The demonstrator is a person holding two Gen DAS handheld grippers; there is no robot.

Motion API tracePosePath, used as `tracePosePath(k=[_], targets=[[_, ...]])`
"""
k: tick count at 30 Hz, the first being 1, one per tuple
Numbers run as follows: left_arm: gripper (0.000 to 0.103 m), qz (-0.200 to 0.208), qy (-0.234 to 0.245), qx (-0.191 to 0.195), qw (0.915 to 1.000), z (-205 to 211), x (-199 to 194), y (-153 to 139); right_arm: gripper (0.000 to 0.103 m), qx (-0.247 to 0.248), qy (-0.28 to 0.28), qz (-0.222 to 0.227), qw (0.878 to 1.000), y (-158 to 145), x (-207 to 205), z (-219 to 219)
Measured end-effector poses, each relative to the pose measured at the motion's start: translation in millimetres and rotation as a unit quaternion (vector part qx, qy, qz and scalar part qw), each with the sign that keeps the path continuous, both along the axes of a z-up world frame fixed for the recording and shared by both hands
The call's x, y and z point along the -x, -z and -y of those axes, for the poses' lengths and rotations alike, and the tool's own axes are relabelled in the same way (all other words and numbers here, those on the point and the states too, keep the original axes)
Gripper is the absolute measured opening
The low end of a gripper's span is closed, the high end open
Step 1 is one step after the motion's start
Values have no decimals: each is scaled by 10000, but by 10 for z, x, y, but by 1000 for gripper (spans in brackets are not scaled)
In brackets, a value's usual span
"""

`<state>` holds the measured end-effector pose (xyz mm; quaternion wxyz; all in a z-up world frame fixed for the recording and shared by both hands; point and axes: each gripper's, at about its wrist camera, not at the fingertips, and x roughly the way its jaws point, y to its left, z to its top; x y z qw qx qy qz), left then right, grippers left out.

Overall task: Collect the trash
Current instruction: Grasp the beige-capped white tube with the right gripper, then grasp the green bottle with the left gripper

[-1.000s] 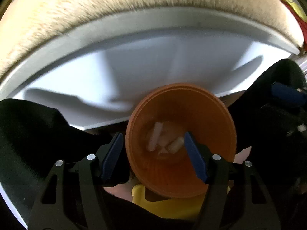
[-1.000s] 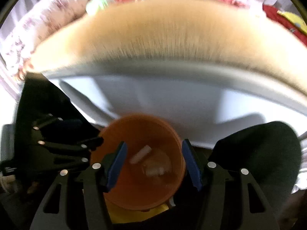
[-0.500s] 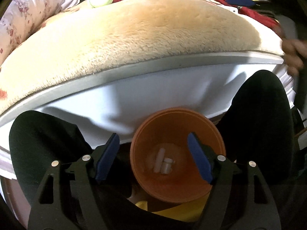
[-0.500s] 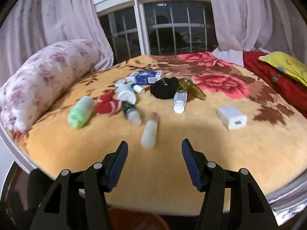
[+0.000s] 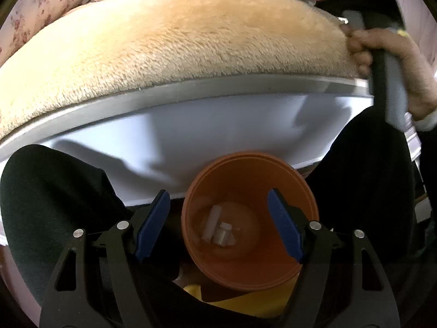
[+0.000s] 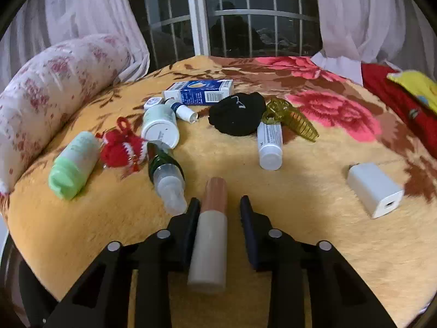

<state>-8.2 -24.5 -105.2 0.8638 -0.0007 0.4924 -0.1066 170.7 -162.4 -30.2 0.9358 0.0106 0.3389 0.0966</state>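
Barred dark window, pale curtains, floral bed.

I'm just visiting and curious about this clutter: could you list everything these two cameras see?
tube: 1, beige with brown cap, on blanket, between right gripper's fingers
green tube: 1, pale green, left
knitted charm: 1, red, beside green tube
white jar: 1, behind charm
spray bottle: 1, dark green, left of tube
box: 1, blue-white, far middle
black cloth: 1, beside box
hair claw: 1, amber, right of cloth
white bottle: 1, before cloth
charger: 1, white, right
blanket: 1, yellow floral
bolster: 1, pink floral, left edge
cup: 1, orange, white scraps inside
left gripper: open, over cup
right gripper: jaws just closing around tube, one pad still clear
hand: 1, holding right gripper's handle
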Motion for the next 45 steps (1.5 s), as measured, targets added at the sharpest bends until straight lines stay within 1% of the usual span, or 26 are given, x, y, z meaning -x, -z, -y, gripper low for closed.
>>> tracePosePath(k=[2,5,8,9,10,11,14,16,20,23,24,26,30,31,32,34,36,39,42,45], targets=[[72,116,-32,-11,9999,-5,21,-44,24,-122,52,124,9998,27,31,29],[72,543,-154,-10,9984,-52,86,-241,18,-197,52,378,9991,55,143,68],[72,1228,-378,-159,9916,-120,90,-575,17,-238,7,457,9987,43,191,97],[76,1399,-439,-220,9889,-127,37,-682,17,-282,-3,461,9985,33,199,113],[78,1489,-496,-278,9872,-128,-33,-755,17,-339,-14,466,9983,22,212,134],[78,1586,-613,-323,9849,-139,-152,-856,17,-380,-21,467,9982,14,226,150],[78,1788,-756,-240,9807,-163,-432,-1037,17,-486,-62,505,9975,-17,304,219],[78,1881,-900,-351,9774,-123,-702,-1128,17,-492,-55,554,9972,-30,378,275],[78,1773,-1013,-385,9782,-63,-1263,-1154,17,-463,-7,615,9970,-39,467,396],[78,1706,-1144,-390,9779,-44,-1538,-1135,18,-470,-38,609,9970,-17,498,475],[78,1669,-1219,-385,9776,-85,-1559,-1121,18,-472,-50,609,9970,-8,503,489],[78,1475,-1384,-245,9790,-170,-1731,-1094,18,-480,-73,635,9968,8,518,502],[77,1109,-1705,-62,9791,-328,-1916,-987,18,-564,-68,625,9964,19,519,514],[74,1051,-1766,-75,9786,-353,-1938,-950,18,-590,-67,622,9963,23,518,520],[67,965,-1805,-123,9787,-380,-1987,-898,18,-592,-66,625,9963,27,517,521],[66,999,-1801,-168,9784,-401,-2012,-864,18,-561,-62,635,9964,21,520,516],[60,1020,-1812,-319,9776,-383,-2066,-854,18,-540,-50,649,9964,17,523,517],[59,909,-1852,-416,9776,-380,-2181,-834,18,-514,-49,647,9966,21,518,515],[59,762,-1862,-366,9789,-417,-2271,-826,18,-480,-59,650,9967,21,516,512],[66,652,-1823,-266,9807,-455,-2317,-828,18,-440,-56,648,9969,22,513,501]])
